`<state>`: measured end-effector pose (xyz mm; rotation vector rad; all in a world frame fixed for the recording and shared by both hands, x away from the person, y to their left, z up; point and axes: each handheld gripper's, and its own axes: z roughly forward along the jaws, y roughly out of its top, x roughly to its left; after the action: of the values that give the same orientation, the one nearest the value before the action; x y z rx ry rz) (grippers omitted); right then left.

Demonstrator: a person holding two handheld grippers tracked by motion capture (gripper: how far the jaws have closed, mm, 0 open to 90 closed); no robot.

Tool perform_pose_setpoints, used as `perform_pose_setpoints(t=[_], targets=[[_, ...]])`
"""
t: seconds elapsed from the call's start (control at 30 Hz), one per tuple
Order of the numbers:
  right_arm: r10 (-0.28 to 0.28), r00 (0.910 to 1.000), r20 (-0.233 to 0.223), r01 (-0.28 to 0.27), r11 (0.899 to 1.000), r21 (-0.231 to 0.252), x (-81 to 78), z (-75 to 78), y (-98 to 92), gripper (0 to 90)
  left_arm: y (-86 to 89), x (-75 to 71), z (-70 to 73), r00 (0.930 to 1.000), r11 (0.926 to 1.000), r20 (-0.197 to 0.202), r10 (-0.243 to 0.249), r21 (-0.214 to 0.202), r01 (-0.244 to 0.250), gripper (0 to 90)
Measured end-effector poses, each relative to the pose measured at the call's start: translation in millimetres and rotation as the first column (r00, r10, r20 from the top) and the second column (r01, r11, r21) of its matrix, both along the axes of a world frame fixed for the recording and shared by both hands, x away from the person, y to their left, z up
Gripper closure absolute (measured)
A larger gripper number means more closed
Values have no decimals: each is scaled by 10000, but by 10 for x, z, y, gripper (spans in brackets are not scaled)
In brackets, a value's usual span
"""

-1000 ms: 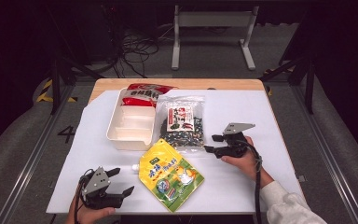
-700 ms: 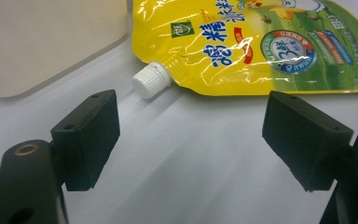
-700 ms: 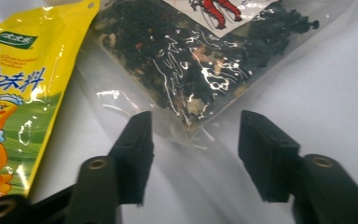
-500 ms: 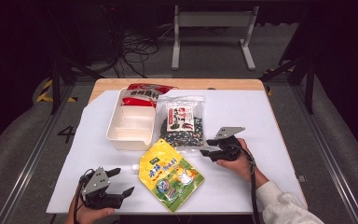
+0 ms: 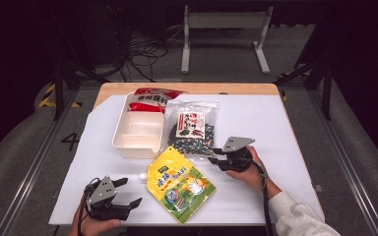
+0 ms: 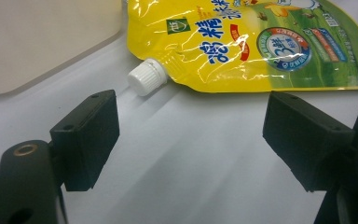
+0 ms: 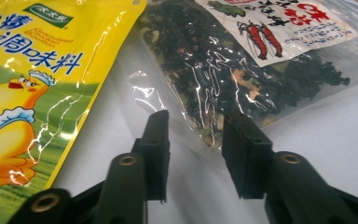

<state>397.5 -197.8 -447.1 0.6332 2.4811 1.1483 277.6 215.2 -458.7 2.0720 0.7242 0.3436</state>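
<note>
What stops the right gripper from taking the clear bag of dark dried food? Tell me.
Probably nothing: the right gripper sits at the clear bag's near corner, jaws just closing around its edge, with bare table beside it.

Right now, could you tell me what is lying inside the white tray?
The white tray looks empty, with bare ridged floor. A red packet lies over its far rim, and the clear bag of dark dried food overlaps its right edge, hiding what lies under them.

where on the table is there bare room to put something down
Free: the white sheet right of the clear bag of dark dried food, and the near-left strip left of the white plastic tray. Crowded: the middle, where tray, bag and yellow spouted pouch bunch together.
</note>
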Motion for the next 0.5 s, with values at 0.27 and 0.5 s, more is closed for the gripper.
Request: perform_pose_setpoints(t=[0.27, 0.5], targets=[[613, 9981, -17, -613, 9974, -382, -2, -12, 10, 894, 2, -14, 9, 10000, 10000, -36, 9, -18, -9, 195], [749, 9972, -57, -751, 9955, -581, -35, 14, -22, 899, 10, -18, 17, 10000, 9999, 6, -29, -105, 29, 195]])
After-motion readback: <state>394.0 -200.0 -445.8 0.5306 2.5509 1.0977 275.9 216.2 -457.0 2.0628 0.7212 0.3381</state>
